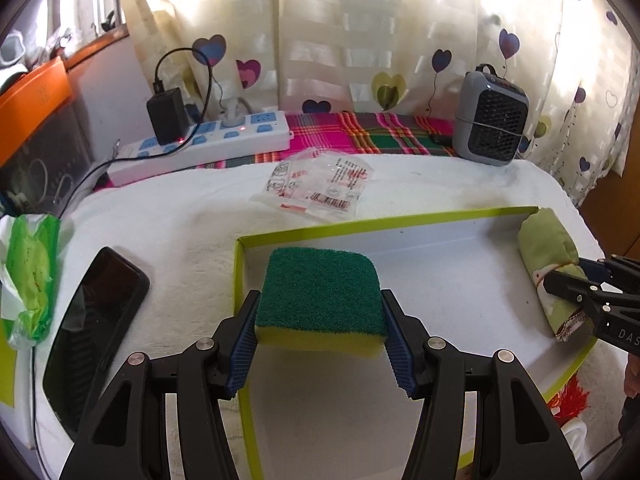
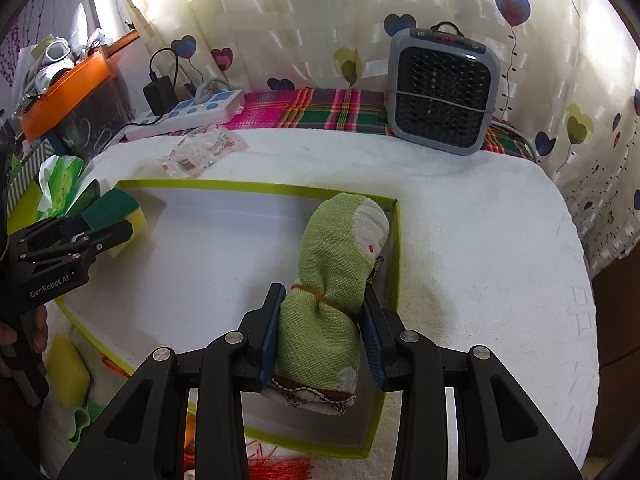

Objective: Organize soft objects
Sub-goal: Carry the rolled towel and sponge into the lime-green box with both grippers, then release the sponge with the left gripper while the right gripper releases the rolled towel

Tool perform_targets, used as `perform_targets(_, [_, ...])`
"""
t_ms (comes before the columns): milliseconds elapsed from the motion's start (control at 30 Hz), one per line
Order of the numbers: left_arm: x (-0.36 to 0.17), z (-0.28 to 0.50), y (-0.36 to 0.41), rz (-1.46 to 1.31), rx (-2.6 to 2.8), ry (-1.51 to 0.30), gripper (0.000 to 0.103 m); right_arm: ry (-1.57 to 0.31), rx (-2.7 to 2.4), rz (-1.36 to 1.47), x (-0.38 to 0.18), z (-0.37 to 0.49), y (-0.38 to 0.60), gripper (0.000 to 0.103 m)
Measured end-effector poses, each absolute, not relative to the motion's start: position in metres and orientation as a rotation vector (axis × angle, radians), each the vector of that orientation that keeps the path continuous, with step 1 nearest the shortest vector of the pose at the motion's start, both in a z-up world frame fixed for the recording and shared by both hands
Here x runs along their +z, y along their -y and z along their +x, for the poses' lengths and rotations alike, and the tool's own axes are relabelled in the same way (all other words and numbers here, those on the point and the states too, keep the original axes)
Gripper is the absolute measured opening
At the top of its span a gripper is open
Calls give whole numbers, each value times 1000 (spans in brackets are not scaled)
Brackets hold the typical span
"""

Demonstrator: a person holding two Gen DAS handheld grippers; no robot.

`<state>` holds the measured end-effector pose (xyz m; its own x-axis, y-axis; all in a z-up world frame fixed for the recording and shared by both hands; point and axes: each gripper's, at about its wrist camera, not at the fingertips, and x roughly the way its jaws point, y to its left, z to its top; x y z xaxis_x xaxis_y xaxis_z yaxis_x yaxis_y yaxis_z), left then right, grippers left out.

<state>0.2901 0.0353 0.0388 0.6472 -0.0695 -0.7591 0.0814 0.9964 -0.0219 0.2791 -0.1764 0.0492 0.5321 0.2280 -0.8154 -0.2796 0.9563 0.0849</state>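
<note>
Two black grippers, each clamping one soft object over one green-rimmed white cardboard box (image 1: 400, 220).
Right gripper (image 2: 322, 334) squeezes a rolled green knitted cloth (image 2: 340, 264), long axis pointing away along the box's right wall; left gripper (image 1: 320, 338) pinches a flat green-topped yellow sponge (image 1: 318, 292) at the box's left edge.

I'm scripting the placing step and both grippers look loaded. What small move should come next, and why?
Probably lower the left gripper a little and open it: its sponge is over the left end of the box, whose floor there is bare. The right gripper holds the rolled green cloth at the far end.
</note>
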Motion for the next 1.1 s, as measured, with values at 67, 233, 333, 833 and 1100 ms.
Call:
perform_targets(67, [38, 291, -33, 20, -80, -862, 56, -962, 301, -60, 49, 280, 175, 38])
perform_targets(233, [31, 294, -26, 16, -86, -889, 56, -955, 296, -74, 48, 279, 171, 38])
perform_targets(333, [31, 296, -26, 12, -81, -887, 56, -955, 297, -70, 47, 279, 172, 38])
perform_targets(833, [33, 299, -28, -4, -110, -887, 62, -941, 308, -56, 46, 279, 172, 45])
perform_targets(1100, [36, 298, -31, -31, -118, -884, 66, -927, 306, -40, 49, 276, 171, 57])
